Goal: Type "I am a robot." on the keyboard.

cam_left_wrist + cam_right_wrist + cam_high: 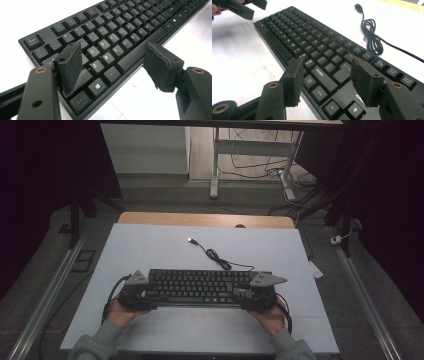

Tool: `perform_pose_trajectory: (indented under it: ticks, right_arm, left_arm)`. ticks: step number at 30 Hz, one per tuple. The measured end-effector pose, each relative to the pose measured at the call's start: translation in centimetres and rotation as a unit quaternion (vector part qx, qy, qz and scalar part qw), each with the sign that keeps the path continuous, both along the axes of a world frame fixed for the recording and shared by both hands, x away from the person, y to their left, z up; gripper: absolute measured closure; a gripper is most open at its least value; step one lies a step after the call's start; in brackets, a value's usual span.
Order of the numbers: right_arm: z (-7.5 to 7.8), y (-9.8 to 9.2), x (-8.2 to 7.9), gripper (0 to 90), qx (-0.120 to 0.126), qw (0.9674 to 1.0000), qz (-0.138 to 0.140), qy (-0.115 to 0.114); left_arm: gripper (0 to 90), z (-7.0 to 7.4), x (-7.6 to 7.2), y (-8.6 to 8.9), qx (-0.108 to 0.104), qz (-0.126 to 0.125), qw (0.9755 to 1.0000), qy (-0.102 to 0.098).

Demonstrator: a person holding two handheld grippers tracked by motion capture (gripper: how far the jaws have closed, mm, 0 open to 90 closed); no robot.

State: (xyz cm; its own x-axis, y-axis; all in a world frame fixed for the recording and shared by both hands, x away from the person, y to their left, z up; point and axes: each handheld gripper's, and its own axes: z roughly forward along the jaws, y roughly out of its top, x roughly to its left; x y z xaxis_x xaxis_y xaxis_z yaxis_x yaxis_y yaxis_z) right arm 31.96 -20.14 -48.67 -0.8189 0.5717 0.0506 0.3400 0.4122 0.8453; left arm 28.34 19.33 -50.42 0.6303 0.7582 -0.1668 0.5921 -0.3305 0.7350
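Keyboard (117, 37) keys read Esc, Ctrl, Alt

A black full-size keyboard (200, 287) lies flat, keys up, on the white worktop (150, 245), its long side parallel to the near edge and roughly centred between the left and right edges, nearer the near edge than the far one. Its keycaps are dark with pale legends; the left gripper view shows the Esc, Ctrl and Windows keys at its left end. A black cable (216, 257) leaves the back edge near the right end, bunches into a small coil just behind the keyboard, then runs toward the far edge, ending in a plug (191, 240) lying loose on the worktop.
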Motion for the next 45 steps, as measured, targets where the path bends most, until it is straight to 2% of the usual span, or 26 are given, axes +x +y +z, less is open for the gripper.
perform_pose_trajectory:
  ticks: [18,27,34,45]
  right_arm:
    - [0.3,1.6,0.9,51.1,0.002,0.9999,0.014,0.006]
    - [0.2,3.0,1.8,67.5,-0.002,0.9993,0.029,0.024]
    - [0.0,4.6,2.1,89.5,-0.022,0.9981,0.047,0.032]
    - [-0.3,7.2,3.5,89.9,-0.031,0.9977,0.048,0.037]
  left_arm:
    - [31.3,-0.1,0.1,0.0,0.001,0.003,1.0,0.003]
    - [31.3,-0.2,0.1,-0.1,0.006,0.0,1.0,0.003]
    - [31.3,-0.2,0.2,-0.1,0.006,0.0,1.0,0.003]
    - [31.3,-0.3,0.2,-0.1,0.007,0.0,1.0,0.003]
